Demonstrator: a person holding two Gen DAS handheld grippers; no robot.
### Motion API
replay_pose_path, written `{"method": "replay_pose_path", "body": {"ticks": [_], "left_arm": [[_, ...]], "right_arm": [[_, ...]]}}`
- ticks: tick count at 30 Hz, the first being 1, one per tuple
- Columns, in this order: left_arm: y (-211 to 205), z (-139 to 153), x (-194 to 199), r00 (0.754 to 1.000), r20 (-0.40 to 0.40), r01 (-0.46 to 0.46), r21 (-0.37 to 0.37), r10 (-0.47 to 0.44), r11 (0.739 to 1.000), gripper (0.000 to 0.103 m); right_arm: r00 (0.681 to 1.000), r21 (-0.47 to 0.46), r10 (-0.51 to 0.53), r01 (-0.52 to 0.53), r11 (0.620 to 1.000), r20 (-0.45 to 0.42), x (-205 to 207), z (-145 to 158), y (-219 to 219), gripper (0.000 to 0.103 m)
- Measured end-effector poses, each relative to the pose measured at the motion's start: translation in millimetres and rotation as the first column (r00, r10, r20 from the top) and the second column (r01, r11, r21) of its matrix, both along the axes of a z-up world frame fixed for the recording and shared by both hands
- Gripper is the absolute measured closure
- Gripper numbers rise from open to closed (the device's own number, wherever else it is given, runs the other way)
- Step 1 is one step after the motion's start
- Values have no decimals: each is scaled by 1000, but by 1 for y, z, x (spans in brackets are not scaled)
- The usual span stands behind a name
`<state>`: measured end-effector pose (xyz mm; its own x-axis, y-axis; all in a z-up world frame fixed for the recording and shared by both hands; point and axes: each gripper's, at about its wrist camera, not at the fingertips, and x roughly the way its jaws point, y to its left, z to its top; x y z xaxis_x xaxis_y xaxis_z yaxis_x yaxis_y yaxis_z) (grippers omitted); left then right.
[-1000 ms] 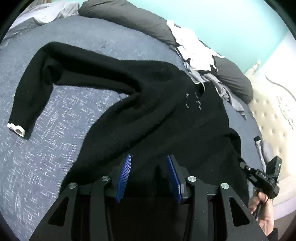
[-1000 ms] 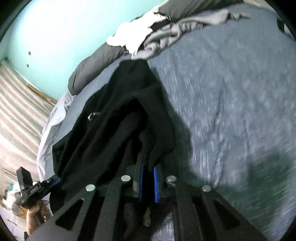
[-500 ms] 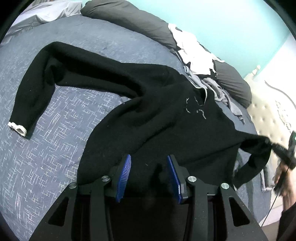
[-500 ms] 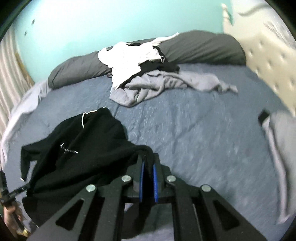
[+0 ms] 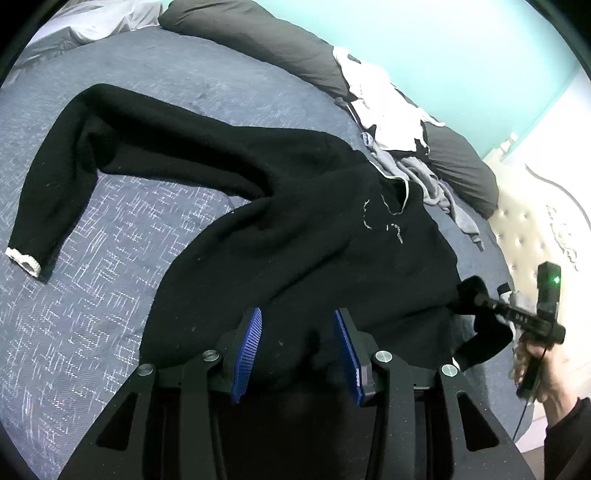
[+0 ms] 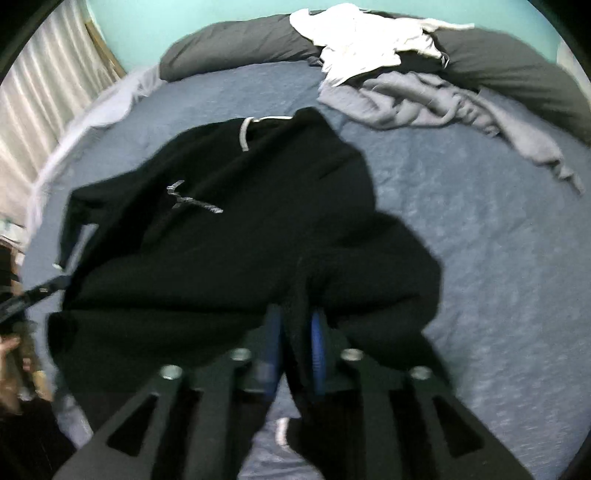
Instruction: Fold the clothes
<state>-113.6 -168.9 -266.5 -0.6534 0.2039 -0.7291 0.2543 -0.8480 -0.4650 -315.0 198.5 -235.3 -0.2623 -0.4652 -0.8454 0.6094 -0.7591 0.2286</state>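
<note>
The black sweater [image 5: 303, 229] lies spread on the bed [image 5: 110, 295], its long axis running away from the left gripper [image 5: 301, 347] toward the collar near the pillows [image 5: 258, 33]. One sleeve [image 5: 59, 177] stretches far off to that gripper's left and bends back, its white cuff well apart from the body. The other sleeve [image 6: 306, 332] is at the right gripper [image 6: 295, 347] — a fold of it hangs between the blue pads, and the jaws are opening, so the cloth looks to be slipping free rather than clamped. The left gripper's jaws stand apart over the hem, with sweater fabric beneath and between them; whether the pads press on it I cannot tell.

Judging from this, the next fold turns on the outstretched sleeve: it lies to the left of both tools, and the left gripper is the nearer one to bring it across the body.

No container is in view — only a loose heap of grey and white clothes [image 6: 406, 74] beyond the collar, against the pillows.
</note>
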Motion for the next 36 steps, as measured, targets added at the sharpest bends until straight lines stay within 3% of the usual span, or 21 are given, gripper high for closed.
{"method": "replay_pose_path", "body": {"ticks": [2, 8, 10, 17, 20, 27, 28, 32, 33, 36], "left_arm": [[0, 0, 0, 1000, 1, 1, 3, -1, 1000, 59], [-1, 1, 1, 1000, 0, -2, 15, 2, 1000, 59], [0, 3, 2, 1000, -3, -4, 16, 4, 1000, 59], [2, 3, 1, 1000, -4, -2, 22, 2, 1000, 55], [2, 3, 0, 1000, -2, 1, 24, 0, 1000, 55], [1, 2, -2, 1000, 0, -1, 30, 1, 1000, 55], [1, 2, -2, 1000, 0, -1, 31, 1, 1000, 55], [1, 1, -2, 1000, 2, -2, 34, 1, 999, 55], [0, 1, -2, 1000, 2, -2, 34, 2, 999, 55], [-1, 1, -2, 1000, 2, -3, 36, 3, 999, 55]], "right_arm": [[1000, -68, -12, 13, 998, 11, 3, 9, 16, 55], [985, -249, -174, 165, 954, -11, 7, 42, 90, 52], [967, -257, -254, 247, 934, 6, 5, 39, 114, 52], [880, -113, -461, 473, 874, 118, -4, -4, 164, 52], [872, -55, -453, 469, 881, 185, -4, -28, 162, 40], [893, -42, -387, 406, 913, 231, 2, -50, 138, 40], [897, -36, -378, 396, 917, 230, 3, -51, 134, 41], [919, -11, -344, 353, 936, 192, 7, -45, 122, 86], [926, -7, -336, 342, 940, 174, 8, -40, 120, 92], [940, 13, -332, 332, 943, 77, 6, -9, 120, 94]]}}
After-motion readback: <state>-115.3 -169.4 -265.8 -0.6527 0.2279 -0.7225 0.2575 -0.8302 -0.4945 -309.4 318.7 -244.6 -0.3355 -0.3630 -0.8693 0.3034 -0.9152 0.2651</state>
